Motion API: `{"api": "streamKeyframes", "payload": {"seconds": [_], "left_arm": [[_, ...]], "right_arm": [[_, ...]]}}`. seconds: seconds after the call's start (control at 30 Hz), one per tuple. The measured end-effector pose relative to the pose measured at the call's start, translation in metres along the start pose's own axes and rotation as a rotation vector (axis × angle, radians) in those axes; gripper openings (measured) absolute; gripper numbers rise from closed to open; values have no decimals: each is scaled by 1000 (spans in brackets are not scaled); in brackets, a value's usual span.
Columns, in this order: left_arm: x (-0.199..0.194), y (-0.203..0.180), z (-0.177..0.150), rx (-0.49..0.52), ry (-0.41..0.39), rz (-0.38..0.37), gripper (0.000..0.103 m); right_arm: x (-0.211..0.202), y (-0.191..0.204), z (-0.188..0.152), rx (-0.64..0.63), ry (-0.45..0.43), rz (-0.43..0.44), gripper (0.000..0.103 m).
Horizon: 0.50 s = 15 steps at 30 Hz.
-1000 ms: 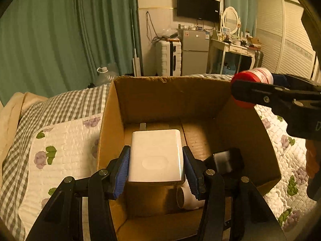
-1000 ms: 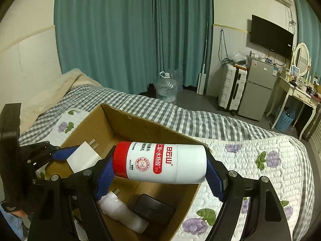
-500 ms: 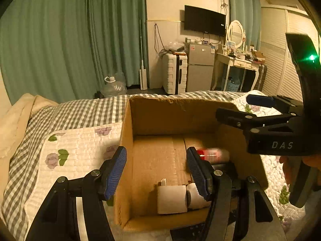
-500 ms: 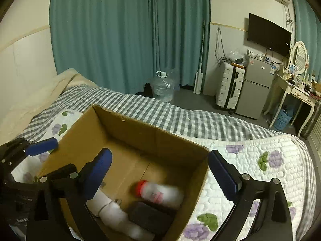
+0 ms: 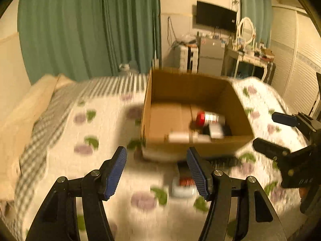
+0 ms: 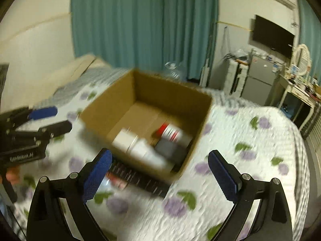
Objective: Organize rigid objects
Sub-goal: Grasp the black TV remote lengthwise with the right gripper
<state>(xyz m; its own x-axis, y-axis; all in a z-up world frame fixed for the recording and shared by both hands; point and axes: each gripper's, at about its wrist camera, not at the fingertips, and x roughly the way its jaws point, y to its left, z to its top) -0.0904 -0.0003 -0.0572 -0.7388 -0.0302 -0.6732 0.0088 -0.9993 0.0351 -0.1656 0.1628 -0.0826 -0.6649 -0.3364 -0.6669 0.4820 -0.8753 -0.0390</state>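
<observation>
left tool: black frame | blue ribbed pads | silver screws

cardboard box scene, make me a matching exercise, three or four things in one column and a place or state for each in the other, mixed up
Things:
1. red-capped bottle
2. white charger
3. right hand-held gripper
4. dark flat item

Places or states:
a. open, nothing between its fingers
b. on the quilt, outside the box's near wall
c. lying in the box, by its right wall
d. in the box, on the left side of the pile

Pairs: 1-c, 2-d, 3-a, 4-b
</observation>
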Motion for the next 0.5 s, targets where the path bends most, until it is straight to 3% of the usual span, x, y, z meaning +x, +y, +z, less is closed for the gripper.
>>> {"api": "streamKeyframes", "payload": {"seconds": [0.1,0.23,0.4,0.5], "left_arm": [[13,0,-21,-7,46,29,65],[41,3,-40,-15,117,47,65],[54,12,-48,-45,146,47,65],[56,15,-48,-59,154,41,65]], "right_arm": [[23,25,-18,-108,53,25,97],[54,47,-29,-253,132,-7,72],[87,58,-35,-346,191,-28,56],[93,56,-32,-347,193,-26,55]]}}
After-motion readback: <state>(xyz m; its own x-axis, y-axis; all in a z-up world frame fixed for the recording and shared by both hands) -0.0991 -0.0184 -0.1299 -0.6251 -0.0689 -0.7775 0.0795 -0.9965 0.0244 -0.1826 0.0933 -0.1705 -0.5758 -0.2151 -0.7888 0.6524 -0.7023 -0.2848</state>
